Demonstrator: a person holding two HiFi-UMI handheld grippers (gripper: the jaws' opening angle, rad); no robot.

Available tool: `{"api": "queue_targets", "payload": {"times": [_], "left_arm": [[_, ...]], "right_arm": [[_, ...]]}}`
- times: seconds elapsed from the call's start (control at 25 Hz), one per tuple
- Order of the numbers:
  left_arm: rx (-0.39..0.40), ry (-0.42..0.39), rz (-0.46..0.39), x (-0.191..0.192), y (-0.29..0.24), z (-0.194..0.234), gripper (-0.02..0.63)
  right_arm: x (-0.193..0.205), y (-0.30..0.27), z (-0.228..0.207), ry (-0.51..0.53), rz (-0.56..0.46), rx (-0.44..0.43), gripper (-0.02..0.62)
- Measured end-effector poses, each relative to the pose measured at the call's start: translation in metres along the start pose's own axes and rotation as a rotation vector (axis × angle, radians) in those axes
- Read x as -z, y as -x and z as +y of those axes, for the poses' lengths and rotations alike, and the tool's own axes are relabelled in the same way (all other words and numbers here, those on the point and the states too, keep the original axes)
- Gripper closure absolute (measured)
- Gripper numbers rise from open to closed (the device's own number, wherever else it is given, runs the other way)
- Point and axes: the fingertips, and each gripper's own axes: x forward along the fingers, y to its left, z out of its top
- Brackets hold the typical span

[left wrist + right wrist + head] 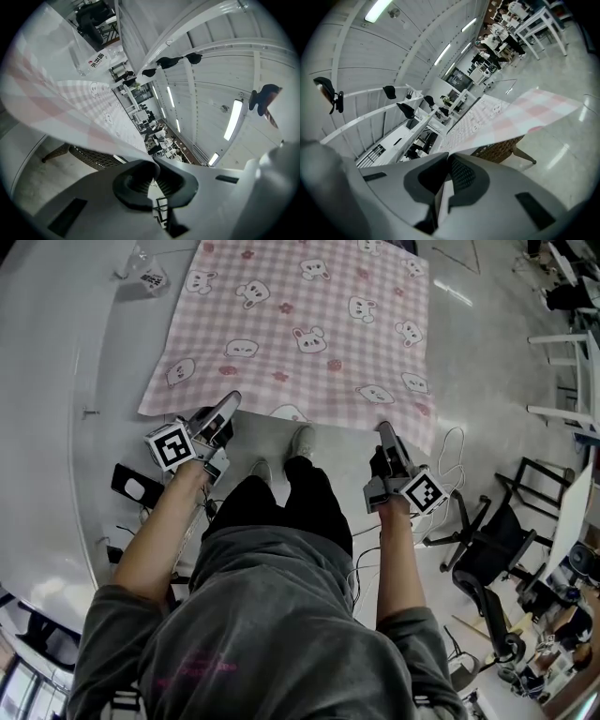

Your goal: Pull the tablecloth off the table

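Glossy grey floor [487,362]; pink checked tablecloth [300,324], near edge clamped between closed jaws of left gripper [228,404] and right gripper [383,430]

Clear cup [145,268] w/ printed label, far left on white surface. Blk office chair [487,559] near on my right; white cable [454,430] on floor beside it. White racks [572,371] far right.

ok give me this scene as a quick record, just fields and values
tablecloth: pink check with bunny faces, spread over the table
left tongs: shut on tablecloth, left part of near edge
right tongs: shut on tablecloth, right part of near edge
wicker table: shows under the lifted edge
clear cup: off the cloth, past its far-left corner
task: cloth not yet off
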Motion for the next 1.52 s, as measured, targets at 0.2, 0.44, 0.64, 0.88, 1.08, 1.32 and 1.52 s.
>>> {"api": "queue_targets", "payload": {"times": [0.2,0.44,0.64,0.88,1.08,1.32,1.52], "left_arm": [[0.029,-0.013,0.009,-0.018,-0.001,-0.019,0.604],[0.065,-0.035,-0.008,-0.001,0.031,-0.04,0.606],[0.291,-0.243,-0.158,-0.032,-0.013,-0.03,0.604],[0.291,-0.231,-0.14,-0.011,-0.006,-0.005,0.604],[0.282,-0.243,-0.138,-0.024,-0.004,-0.017,0.604],[0.299,-0.273,-0.159,-0.025,-0.002,-0.02,0.604],[0.297,-0.271,-0.163,-0.026,-0.004,-0.019,0.604]], "right_arm": [[-0.011,0.006,0.019,-0.019,-0.028,0.016,0.592],[0.018,0.041,0.032,-0.005,-0.059,0.004,0.592],[-0.023,0.005,0.025,0.229,-0.248,-0.167,0.592],[0.004,0.005,0.006,0.214,-0.251,-0.162,0.592],[-0.002,0.005,0.016,0.193,-0.251,-0.164,0.592],[-0.002,0.005,0.02,0.231,-0.258,-0.197,0.592],[-0.005,0.006,0.021,0.212,-0.265,-0.203,0.592]]}}
